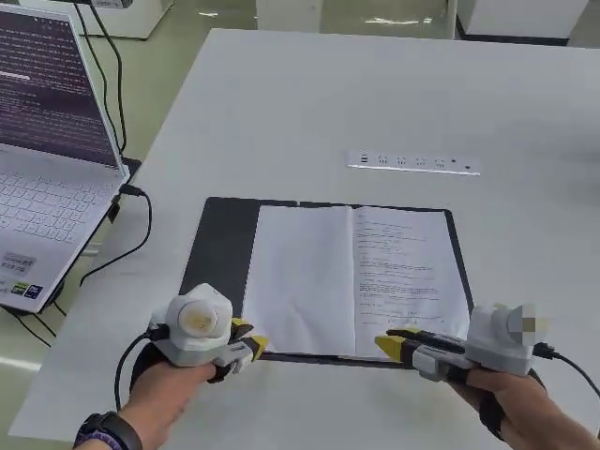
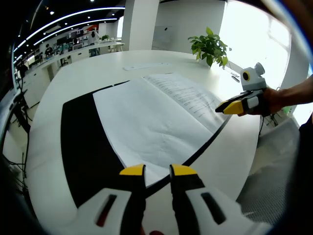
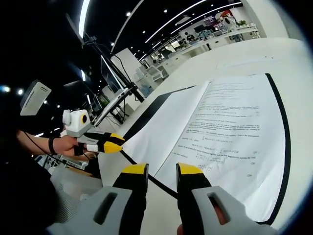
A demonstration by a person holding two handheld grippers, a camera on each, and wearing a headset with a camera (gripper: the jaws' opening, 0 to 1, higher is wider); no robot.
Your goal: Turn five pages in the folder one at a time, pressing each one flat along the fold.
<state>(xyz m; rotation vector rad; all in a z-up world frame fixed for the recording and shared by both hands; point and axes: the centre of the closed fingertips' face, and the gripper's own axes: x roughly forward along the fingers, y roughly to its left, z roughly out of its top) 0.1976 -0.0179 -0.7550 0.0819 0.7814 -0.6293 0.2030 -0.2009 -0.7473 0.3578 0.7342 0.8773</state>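
A black folder (image 1: 220, 253) lies open on the white table. Its left page (image 1: 300, 277) is blank and its right page (image 1: 408, 272) is printed. My left gripper (image 1: 251, 339) hovers at the folder's near left edge, jaws shut on nothing. In the left gripper view its tips (image 2: 157, 170) sit over the blank page's (image 2: 146, 127) near corner. My right gripper (image 1: 392, 345) hangs at the near edge below the printed page, also shut on nothing. From its own camera its tips (image 3: 161, 169) point at the printed page (image 3: 239, 132).
An open laptop (image 1: 42, 178) stands at the left on a lower surface, with cables (image 1: 141, 234) trailing beside the table edge. A power strip (image 1: 412, 163) is set into the table behind the folder. A potted plant (image 2: 211, 46) stands far off.
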